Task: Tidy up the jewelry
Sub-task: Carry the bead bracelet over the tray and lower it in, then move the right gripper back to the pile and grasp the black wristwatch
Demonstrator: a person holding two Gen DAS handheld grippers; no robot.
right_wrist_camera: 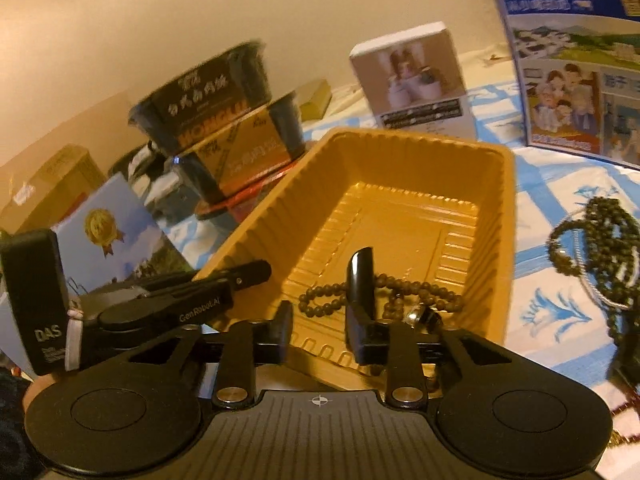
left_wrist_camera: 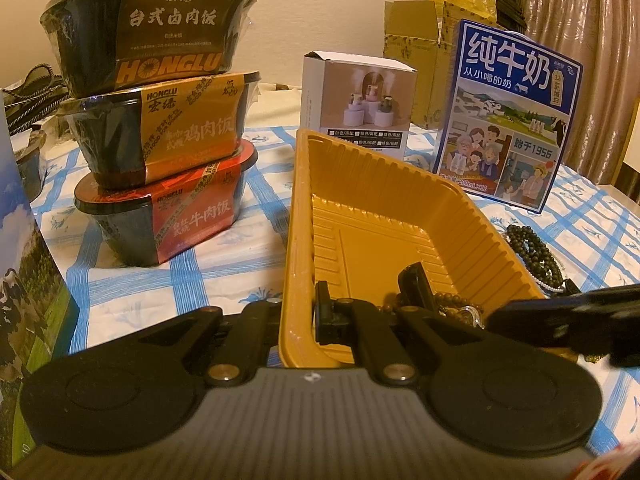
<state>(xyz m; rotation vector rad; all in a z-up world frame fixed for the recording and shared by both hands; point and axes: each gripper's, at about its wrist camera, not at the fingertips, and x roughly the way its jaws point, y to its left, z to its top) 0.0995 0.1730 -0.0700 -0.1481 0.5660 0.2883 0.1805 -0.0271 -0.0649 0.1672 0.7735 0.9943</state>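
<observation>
The right hand-held gripper (right_wrist_camera: 320, 312), jaws apart over the tray (right_wrist_camera: 496, 184), could snag the beads (right_wrist_camera: 324, 300) out.

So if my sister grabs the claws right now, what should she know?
Left claw: open, holding nothing, at the near end of the yellow tray.
Right claw: open, holding nothing, over the tray's near end.
Done: a brown bead string and a small silver charm lie inside the tray.
Left: the dark green beads and a thin silver chain, tangled together, sit on the checked cloth to the right of the tray. They probably go in next; the right claw is on their side.
</observation>
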